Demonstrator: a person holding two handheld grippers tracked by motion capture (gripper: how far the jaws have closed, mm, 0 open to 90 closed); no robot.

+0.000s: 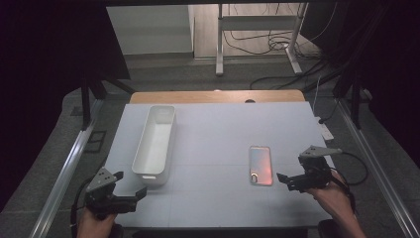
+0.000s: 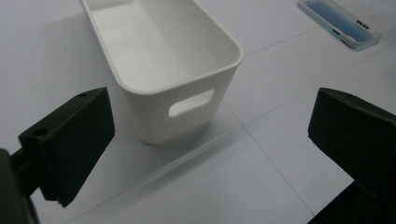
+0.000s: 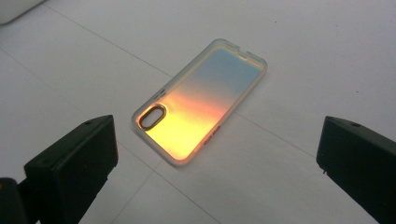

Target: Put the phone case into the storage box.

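Note:
A long white bin (image 1: 155, 145) lies on the left half of the white table, empty, its handle slot (image 2: 191, 102) facing me. An iridescent phone case (image 1: 260, 165) lies flat right of centre, camera cutout toward me; in the right gripper view the phone case (image 3: 201, 107) glows orange to blue. My left gripper (image 1: 130, 192) hovers open just in front of the bin's near end, nothing between its jaws. My right gripper (image 1: 286, 181) is open too, just right of the case's near corner and apart from it. The case (image 2: 339, 23) also appears far off in the left gripper view.
The white table (image 1: 218, 129) has a wooden strip (image 1: 218, 96) along its far edge. Metal rails (image 1: 64, 173) run down both sides. A white desk frame (image 1: 257, 34) and cables lie on the floor beyond.

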